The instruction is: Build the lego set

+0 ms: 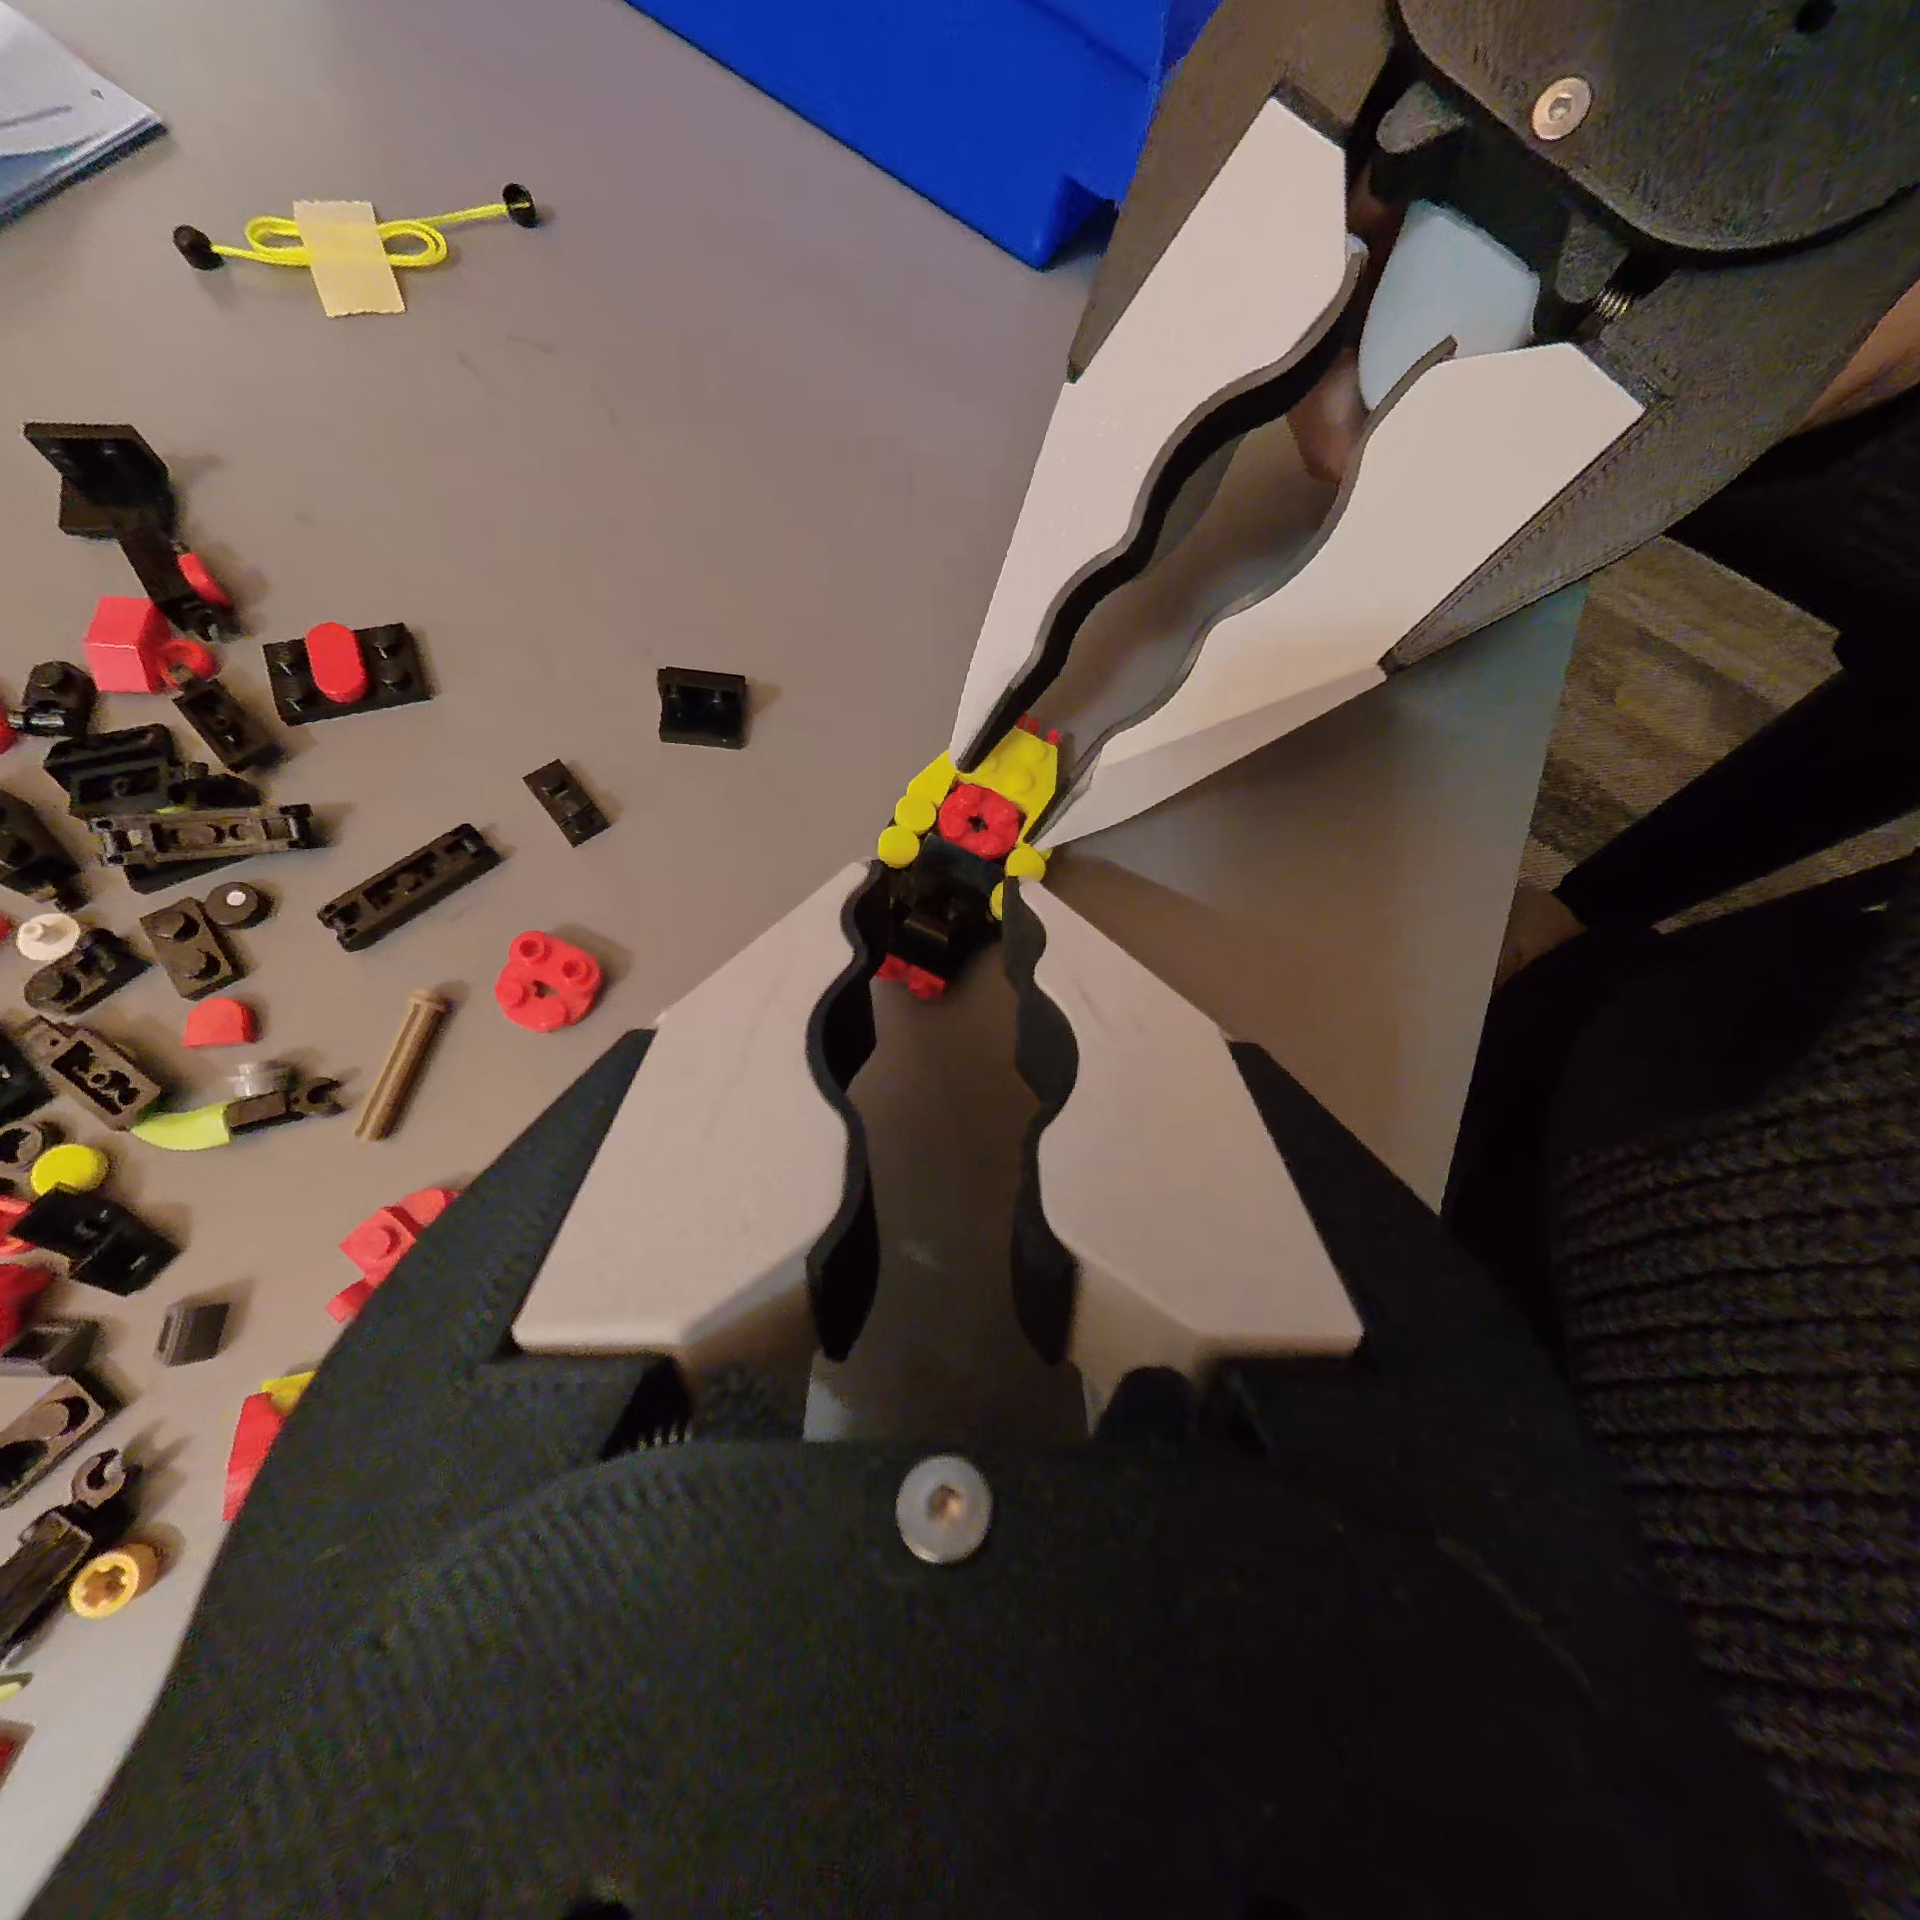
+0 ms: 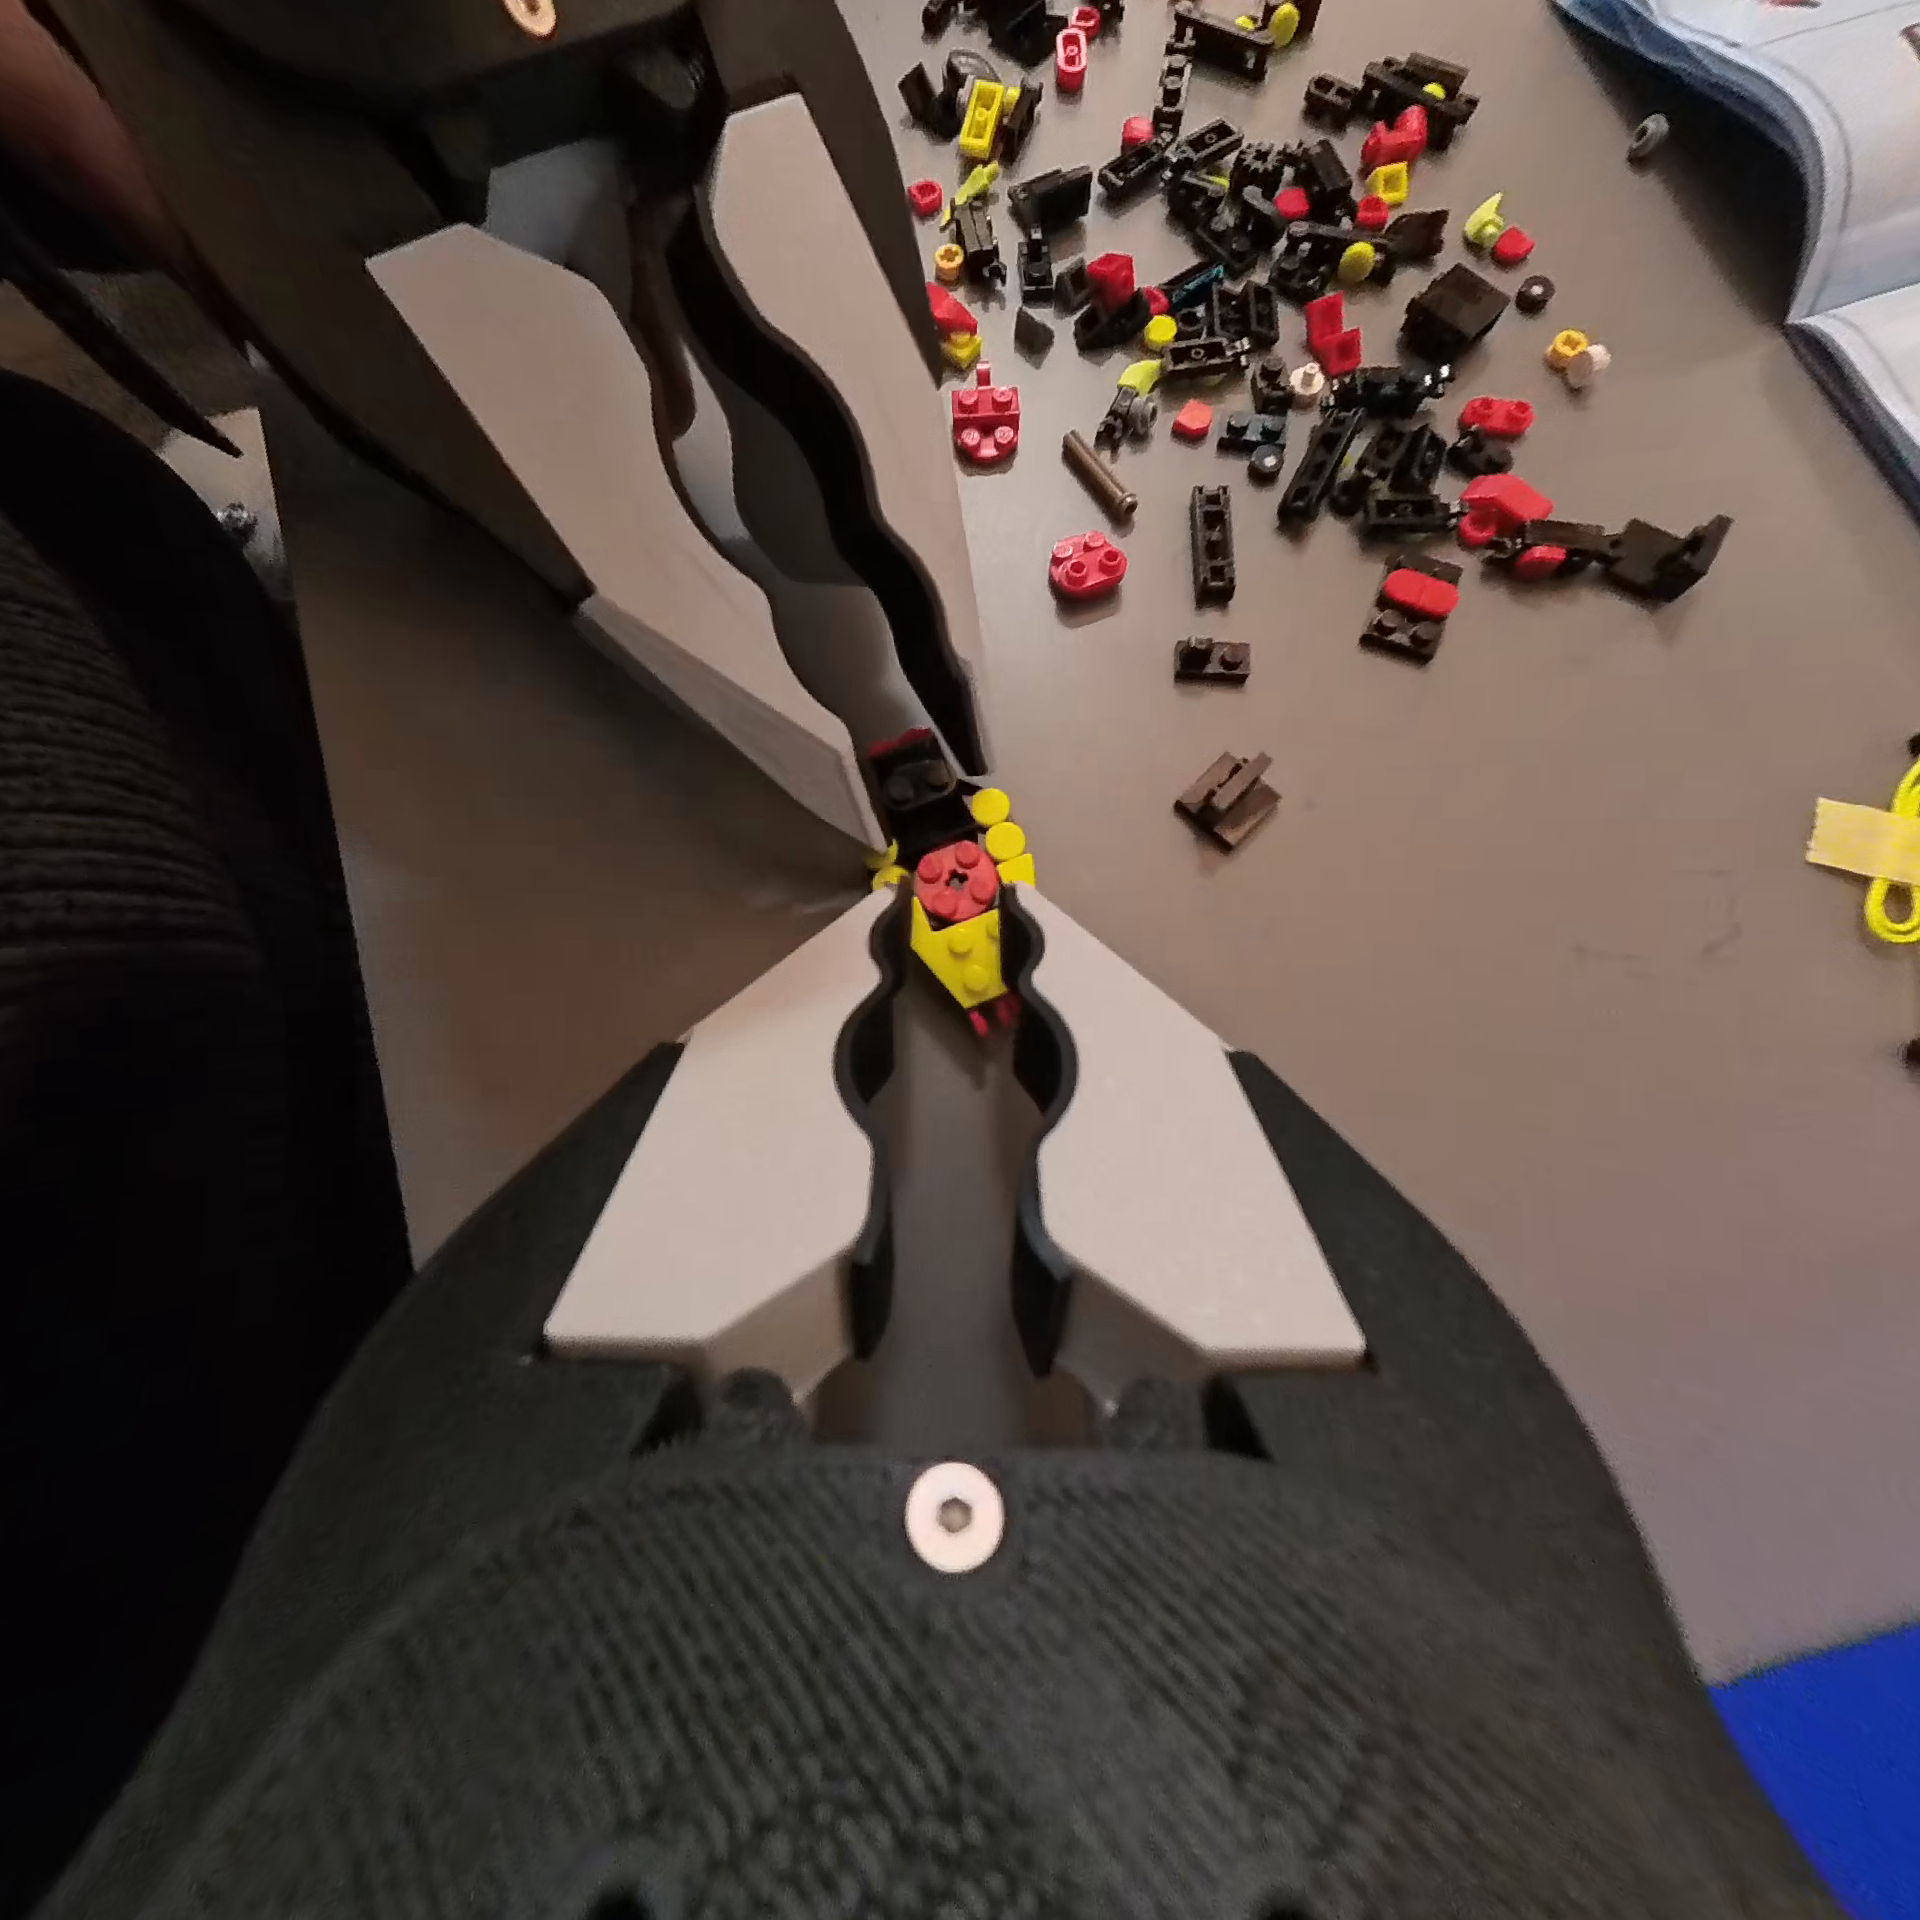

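Observation:
A small lego assembly [image 1: 971, 821] has a yellow plate end, a red round piece on top and a black end. My left gripper [image 1: 940, 904] is shut on its black end. My right gripper [image 1: 1023, 774] reaches in from the upper right, shut on the yellow end. In the right wrist view the assembly [image 2: 956, 883] sits between my right gripper [image 2: 956, 935] at the yellow end and the left gripper [image 2: 920, 795] at the black end. The two grippers meet tip to tip above the grey table [image 1: 644, 468] near its edge.
A pile of loose black, red and yellow pieces [image 1: 156, 831] [image 2: 1299, 312] lies on the table. Nearby lie a red round plate [image 1: 545, 982], a brown axle [image 1: 403, 1060], a taped yellow string [image 1: 353, 244], a blue bin [image 1: 987, 104] and a booklet [image 2: 1818, 156]. A dark knitted sleeve [image 1: 1714, 1351] is at the edge. My left and right fingertips are right by each other. The red round plate [image 1: 545, 982] lies around 6 centimeters away from my left fingertips. Look for it in the right wrist view [image 2: 1081, 551] too.

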A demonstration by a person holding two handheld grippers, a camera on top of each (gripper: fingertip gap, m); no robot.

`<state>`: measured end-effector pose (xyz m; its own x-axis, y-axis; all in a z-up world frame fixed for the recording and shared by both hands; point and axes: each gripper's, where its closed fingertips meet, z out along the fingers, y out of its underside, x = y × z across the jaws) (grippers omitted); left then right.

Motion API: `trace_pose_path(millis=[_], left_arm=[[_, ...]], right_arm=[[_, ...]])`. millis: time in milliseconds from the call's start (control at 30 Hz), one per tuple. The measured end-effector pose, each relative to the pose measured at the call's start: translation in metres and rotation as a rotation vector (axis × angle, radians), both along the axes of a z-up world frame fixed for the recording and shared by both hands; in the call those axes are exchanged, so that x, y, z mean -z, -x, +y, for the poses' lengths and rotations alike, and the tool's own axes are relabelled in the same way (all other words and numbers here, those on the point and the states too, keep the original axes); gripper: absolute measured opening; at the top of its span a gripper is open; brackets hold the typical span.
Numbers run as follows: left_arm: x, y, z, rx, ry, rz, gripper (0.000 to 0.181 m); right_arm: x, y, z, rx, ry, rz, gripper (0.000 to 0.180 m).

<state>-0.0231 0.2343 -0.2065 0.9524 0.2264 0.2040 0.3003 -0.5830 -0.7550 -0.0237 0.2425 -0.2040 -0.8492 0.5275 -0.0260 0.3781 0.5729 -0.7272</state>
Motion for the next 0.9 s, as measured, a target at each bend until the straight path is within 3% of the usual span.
trace_pose_path(millis=[367,467,733,900], left_arm=[[0.001,0.0,0.001,-0.024,-0.009,-0.054,0.018],[0.001,0.0,0.001,-0.024,-0.007,-0.045,0.018],[0.001,0.0,0.001,-0.025,-0.006,-0.047,0.019],[0.001,0.0,0.001,-0.022,-0.005,-0.05,0.019]], right_arm=[[-0.004,0.003,0.002,0.005,-0.007,0.027,0.018],[-0.018,0.006,0.001,0.027,0.093,0.019,0.021],[0.0,0.004,0.005,0.0,-0.04,0.037,0.0],[-0.012,0.006,0.003,-0.002,-0.003,0.072,0.0]])
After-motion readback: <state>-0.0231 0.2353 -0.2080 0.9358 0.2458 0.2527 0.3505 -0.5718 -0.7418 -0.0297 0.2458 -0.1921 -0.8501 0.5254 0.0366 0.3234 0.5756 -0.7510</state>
